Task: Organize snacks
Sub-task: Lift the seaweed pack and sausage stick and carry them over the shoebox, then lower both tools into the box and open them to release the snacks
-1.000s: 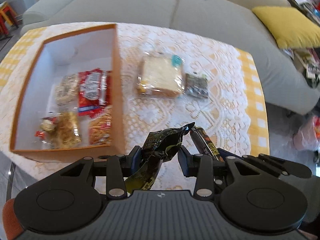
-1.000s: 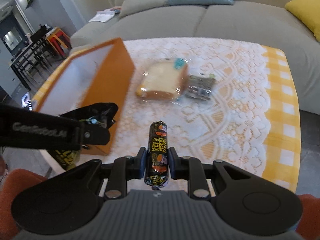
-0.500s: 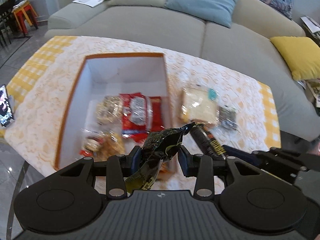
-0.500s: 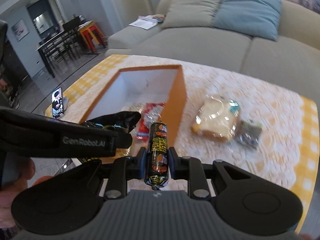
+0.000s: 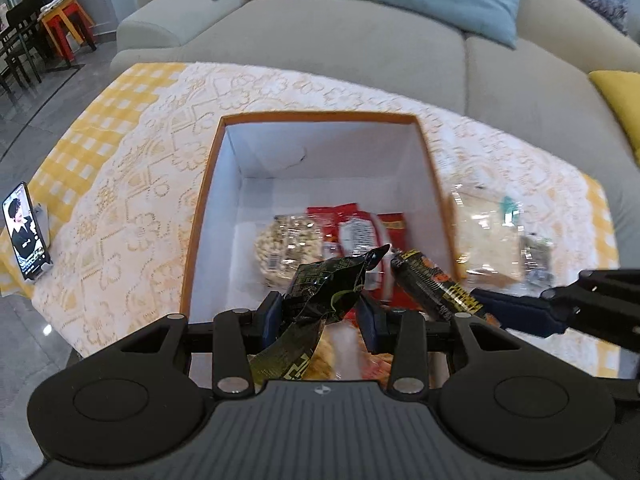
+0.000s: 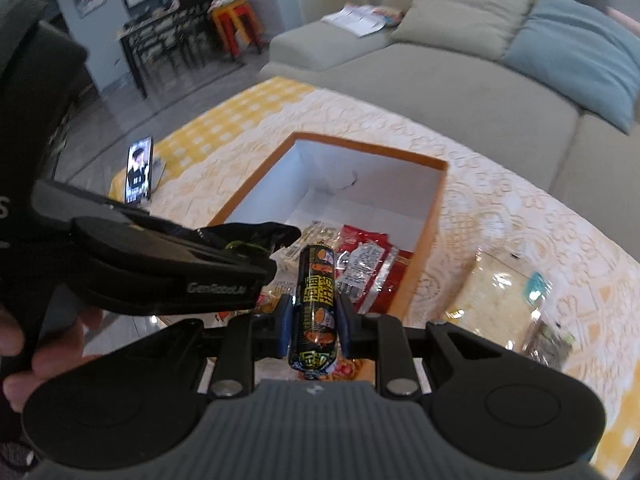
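Both grippers were above the orange box (image 5: 202,216), pointing down into it. Left gripper (image 5: 320,314) was clamped on a crumpled black-and-yellow packet (image 5: 320,292), jaws about half apart around it. Right gripper (image 6: 312,326) was pinched narrow on a black sausage stick (image 6: 316,304), stick running along the fingers. Box sat on the lace tablecloth (image 5: 132,208), already holding a red packet (image 5: 360,232), a round clear-wrapped snack (image 5: 286,250) and more near the front, blurred. Outside, right of the box: wrapped bread (image 6: 496,300), then a small dark packet (image 6: 554,338), probably touching it. Phone (image 5: 26,232) stood at the table's left edge.
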`<state>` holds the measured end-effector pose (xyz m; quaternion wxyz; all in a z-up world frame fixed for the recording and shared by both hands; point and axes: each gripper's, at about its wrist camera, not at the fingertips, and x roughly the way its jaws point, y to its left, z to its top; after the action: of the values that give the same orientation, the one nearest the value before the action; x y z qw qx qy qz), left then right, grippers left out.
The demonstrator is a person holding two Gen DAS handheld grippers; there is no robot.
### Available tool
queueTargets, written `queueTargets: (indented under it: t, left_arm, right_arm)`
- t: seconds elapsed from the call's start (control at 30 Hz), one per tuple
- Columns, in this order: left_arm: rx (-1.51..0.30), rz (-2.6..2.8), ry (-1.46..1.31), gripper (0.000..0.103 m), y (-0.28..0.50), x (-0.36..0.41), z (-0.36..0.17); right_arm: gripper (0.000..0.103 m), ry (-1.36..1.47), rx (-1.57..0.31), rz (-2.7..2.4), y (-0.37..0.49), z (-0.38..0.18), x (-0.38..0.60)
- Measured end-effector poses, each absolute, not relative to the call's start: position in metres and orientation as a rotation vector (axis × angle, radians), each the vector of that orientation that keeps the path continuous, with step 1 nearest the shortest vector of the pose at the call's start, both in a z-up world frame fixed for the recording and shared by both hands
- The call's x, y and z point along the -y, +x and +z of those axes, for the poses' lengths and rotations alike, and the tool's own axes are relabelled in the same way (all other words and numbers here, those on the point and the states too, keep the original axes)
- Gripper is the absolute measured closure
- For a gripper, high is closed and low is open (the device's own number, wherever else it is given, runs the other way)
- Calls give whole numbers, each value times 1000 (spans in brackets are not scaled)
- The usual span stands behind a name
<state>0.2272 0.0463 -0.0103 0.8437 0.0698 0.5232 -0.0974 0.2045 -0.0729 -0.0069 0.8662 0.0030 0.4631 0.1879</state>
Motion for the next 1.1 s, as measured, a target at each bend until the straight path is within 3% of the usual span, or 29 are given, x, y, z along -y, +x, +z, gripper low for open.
queueTargets:
  t: [0.6,1.1]
  left_arm:
    - [-1201,-170,237,58,307,-69,-58]
    - [-1254,-175,437,57,305,-49,-90]
  right_arm:
    - [82,-276,-1081,450,293,-63,36]
    - [82,-314,-1136,514,305,-96,22]
